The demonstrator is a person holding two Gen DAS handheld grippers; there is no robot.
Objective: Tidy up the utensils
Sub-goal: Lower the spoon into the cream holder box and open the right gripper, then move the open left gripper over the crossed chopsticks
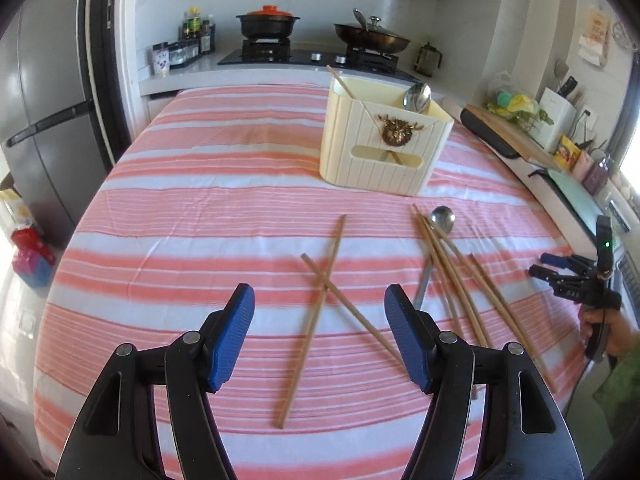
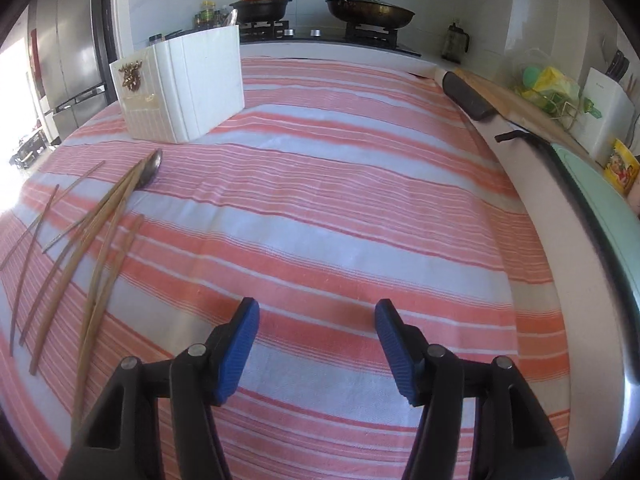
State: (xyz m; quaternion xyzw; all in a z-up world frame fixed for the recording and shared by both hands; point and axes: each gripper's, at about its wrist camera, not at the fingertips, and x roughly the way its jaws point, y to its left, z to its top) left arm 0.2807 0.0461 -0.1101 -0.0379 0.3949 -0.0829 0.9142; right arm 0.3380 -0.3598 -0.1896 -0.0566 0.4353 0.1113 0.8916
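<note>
The left gripper [image 1: 320, 320] hangs wide open and empty just above two crossed chopsticks [image 1: 320, 300]. These look light, stiff and thin, lying flat on the striped cloth [image 1: 200, 208], so a pinch near mid-length where they cross seems the surest hold. Beside them lie more chopsticks over a metal spoon [image 1: 436, 236], probably slippery. The right gripper [image 2: 318, 332], also spread and empty, hovers over bare cloth with free room. Farther back stands the cream holder [image 1: 384, 148], already containing a spoon and a chopstick.
</note>
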